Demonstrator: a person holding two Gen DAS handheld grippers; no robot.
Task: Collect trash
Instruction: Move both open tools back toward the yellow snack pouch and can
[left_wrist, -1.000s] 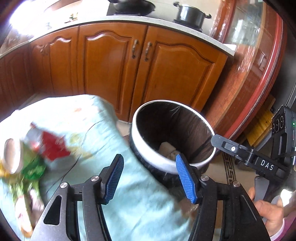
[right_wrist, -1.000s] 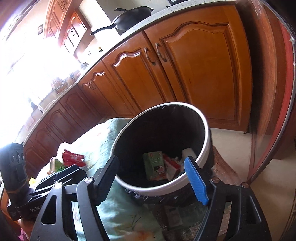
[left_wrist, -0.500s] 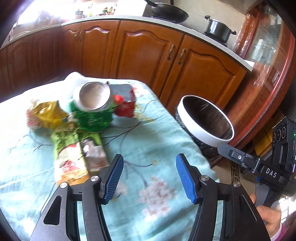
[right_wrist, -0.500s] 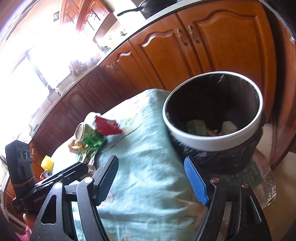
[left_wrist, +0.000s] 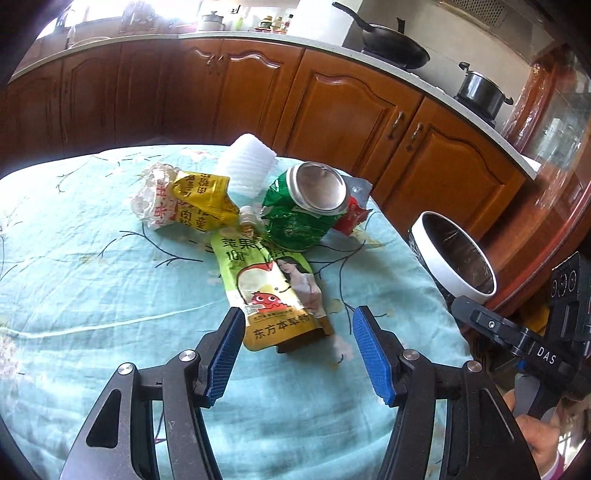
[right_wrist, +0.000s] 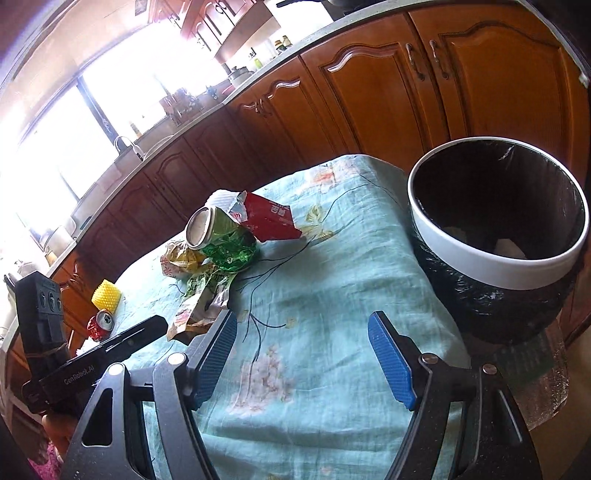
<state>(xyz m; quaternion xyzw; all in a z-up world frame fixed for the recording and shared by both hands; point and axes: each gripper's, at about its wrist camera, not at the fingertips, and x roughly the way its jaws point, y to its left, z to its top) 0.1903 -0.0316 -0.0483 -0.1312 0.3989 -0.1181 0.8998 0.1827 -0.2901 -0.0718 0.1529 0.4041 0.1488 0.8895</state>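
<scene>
**A:** so where's the trash sitting right now?

**B:** all bunched in one heap on the worktop (left_wrist: 92, 266) with the teal flowery cloth. Take the crushed green can (left_wrist: 308, 206) as the landmark: yellow-green juice pouch (left_wrist: 273, 291) lies just in front of it, yellow snack wrapper (left_wrist: 201, 201) touching a crumpled white wrapper (left_wrist: 155, 195) off to its left, white foam piece (left_wrist: 245, 168) behind it, red wrapper (left_wrist: 352, 214) peeking out on its right

**A:** and the claws?

**B:** left claw (left_wrist: 297, 350) is spread wide with nothing in it, hanging right over the near end of the juice pouch. Right claw (right_wrist: 301, 360) is also wide apart and empty, over bare cloth, well to the right of the can (right_wrist: 218, 236)

**A:** bin?

**B:** white-rimmed bin (right_wrist: 509, 273) with a black liner, right of the can past the worktop edge, some stuff already at the bottom
</scene>
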